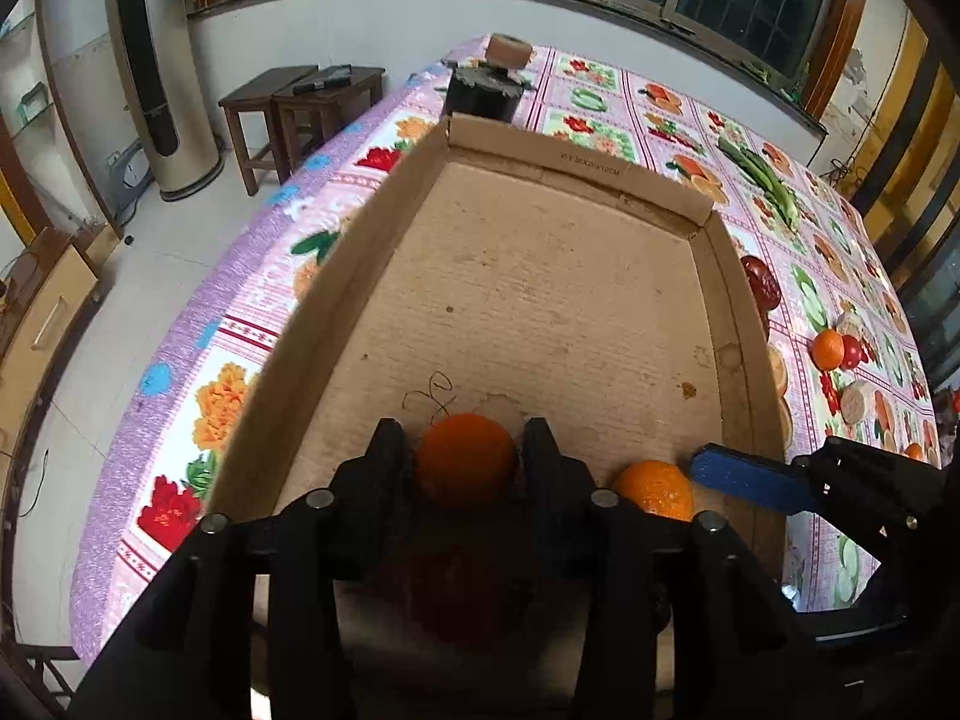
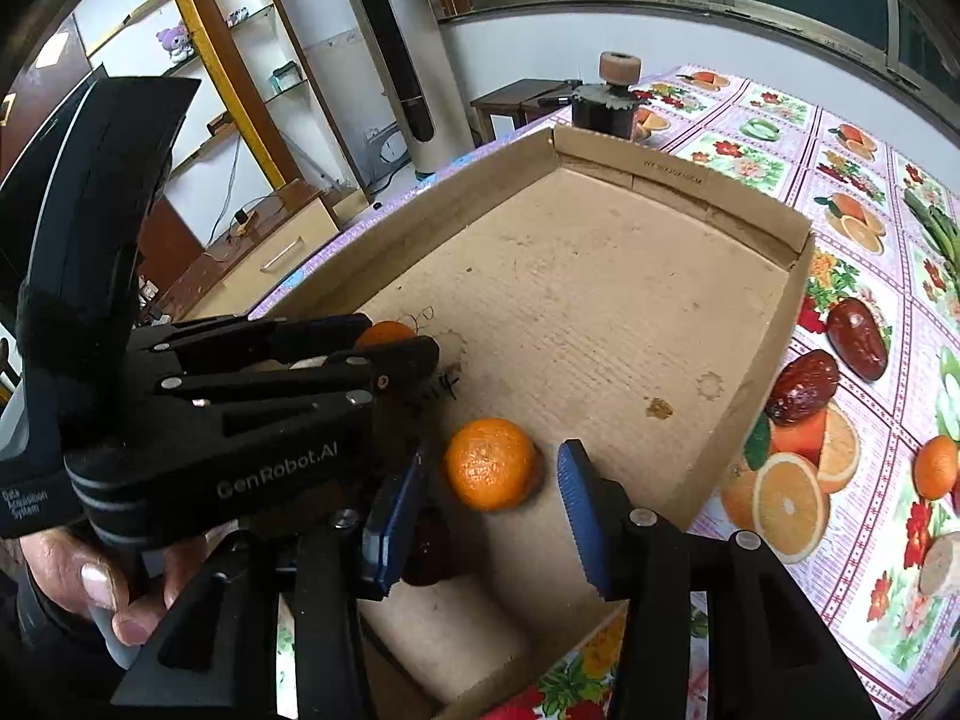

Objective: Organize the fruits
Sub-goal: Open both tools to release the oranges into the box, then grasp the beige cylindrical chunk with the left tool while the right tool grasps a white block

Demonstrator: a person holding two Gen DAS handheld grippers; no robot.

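Note:
A shallow cardboard box [image 1: 600, 165] [image 2: 678, 171] lies on the flowered tablecloth. My left gripper [image 1: 467, 450] is shut on an orange [image 1: 467, 465] low over the box's near floor; that orange peeks out in the right wrist view [image 2: 387, 333]. My right gripper [image 2: 489, 492] is open, its blue pads [image 2: 579, 510] standing either side of a second orange [image 2: 491, 463] that rests on the box floor, also seen in the left wrist view [image 1: 655, 487]. Two dark red dates [image 2: 858, 336] [image 2: 804, 387] and another orange [image 2: 936, 467] lie on the cloth right of the box.
A black jar with a round knob [image 1: 486, 93] [image 2: 603, 108] stands behind the box's far corner. Green beans [image 1: 762, 177] lie at the far right of the table. An orange and a red fruit [image 1: 837, 349] sit right of the box. Wooden stools [image 1: 300, 108] stand beyond the table.

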